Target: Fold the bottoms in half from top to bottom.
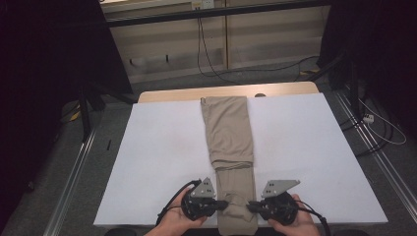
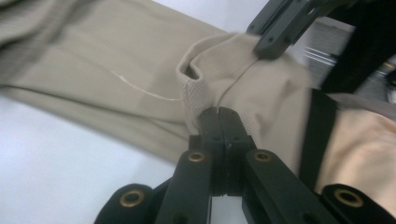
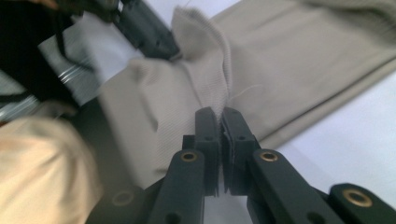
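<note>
Khaki fabric is the work piece: a pair of trousers [image 1: 229, 142] lies lengthwise down the middle of the white table [image 1: 162, 147], folded narrow, its far end at the table's back edge and its near end hanging slightly over the front edge between the two hands.

Left side. The left hand-held gripper [image 1: 222, 203] points inward at the near end of the trousers. In the left gripper view its jaws are pressed together on the left edge of the cloth, with a ridge of ribbed fabric [image 2: 205, 93] puckered up just above the tips. A loose thread [image 2: 140, 91] trails across the cloth beside it.

Right side. The right hand-held gripper [image 1: 252, 205] faces the left one from the opposite edge. In the right gripper view its jaws are likewise closed, pinching a raised fold of the trousers [image 3: 205, 79].

Step in hand, as judged: both corners of the near end are secured, which is the grasp stage of a lengthwise fold.

Next move, as judged: lift both hands together, keep the edge taut and level between them, and carry it away toward the far end. Uneven lifting would skew the fold; a weak pinch could drop a corner.
</note>
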A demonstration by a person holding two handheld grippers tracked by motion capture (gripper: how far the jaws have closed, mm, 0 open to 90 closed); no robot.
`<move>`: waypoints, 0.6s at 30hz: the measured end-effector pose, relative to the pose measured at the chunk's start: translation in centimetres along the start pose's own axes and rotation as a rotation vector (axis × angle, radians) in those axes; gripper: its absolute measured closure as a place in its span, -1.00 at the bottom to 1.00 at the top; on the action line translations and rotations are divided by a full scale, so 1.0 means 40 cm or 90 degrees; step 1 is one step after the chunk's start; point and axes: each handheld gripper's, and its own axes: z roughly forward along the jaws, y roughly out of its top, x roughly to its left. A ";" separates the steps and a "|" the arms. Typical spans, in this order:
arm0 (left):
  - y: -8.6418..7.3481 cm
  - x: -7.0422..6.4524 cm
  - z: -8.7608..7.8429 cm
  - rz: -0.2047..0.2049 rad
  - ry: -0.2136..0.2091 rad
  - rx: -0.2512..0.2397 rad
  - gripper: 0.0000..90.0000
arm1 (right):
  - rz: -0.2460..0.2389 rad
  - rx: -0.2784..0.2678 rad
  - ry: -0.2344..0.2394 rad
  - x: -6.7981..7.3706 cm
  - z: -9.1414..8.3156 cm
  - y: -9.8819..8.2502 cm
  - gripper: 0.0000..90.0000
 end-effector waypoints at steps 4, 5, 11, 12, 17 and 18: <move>-0.023 -0.043 -0.029 0.024 -0.034 -0.006 1.00 | -0.016 -0.003 0.032 0.037 -0.015 -0.013 0.70; -0.031 -0.048 -0.038 0.027 -0.035 -0.015 1.00 | -0.017 -0.010 0.043 0.039 -0.020 -0.012 0.61; -0.044 -0.030 -0.064 0.005 -0.049 -0.048 0.88 | 0.023 -0.058 0.027 -0.012 -0.041 0.032 0.47; -0.040 -0.028 -0.068 0.007 -0.057 -0.054 0.87 | 0.032 -0.062 0.014 -0.027 -0.038 0.039 0.54; -0.036 -0.012 -0.071 -0.006 -0.042 -0.065 0.87 | 0.010 0.005 -0.024 -0.061 0.038 0.054 0.69; -0.036 -0.007 -0.072 -0.016 -0.029 -0.071 0.81 | -0.006 0.017 -0.031 -0.051 0.052 0.052 0.67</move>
